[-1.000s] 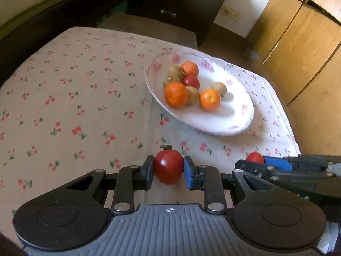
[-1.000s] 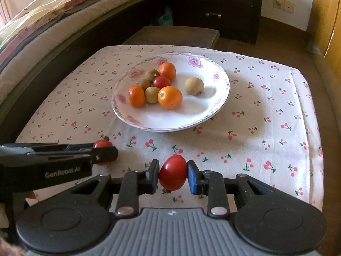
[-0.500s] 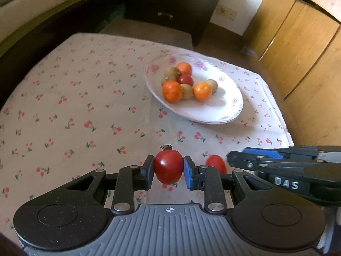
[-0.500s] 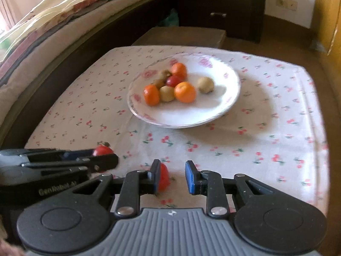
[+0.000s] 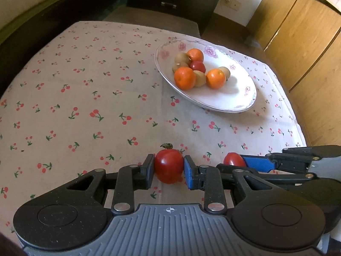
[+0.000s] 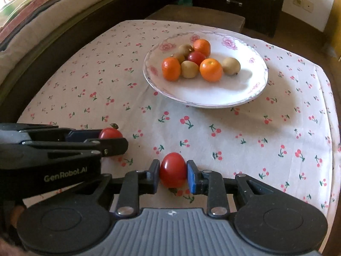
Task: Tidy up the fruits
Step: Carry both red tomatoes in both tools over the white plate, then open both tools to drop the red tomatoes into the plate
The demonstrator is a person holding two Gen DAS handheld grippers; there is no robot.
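Note:
My left gripper is shut on a red tomato with a dry stem, low over the cherry-print tablecloth near its front edge. My right gripper is shut on a second, egg-shaped red tomato. The two grippers sit side by side: the right gripper with its tomato shows at the right of the left wrist view. The left gripper and its tomato show at the left of the right wrist view. Beyond them stands a white flowered plate.
The plate holds three oranges, several brown kiwis and a small red tomato, grouped in its left half. A bed edge runs along the left, a dark dresser behind, wooden cabinets on the right.
The right gripper has shifted slightly with its tomato, so the plate sits higher and further right in its view. The left gripper keeps its tomato and has hardly moved.

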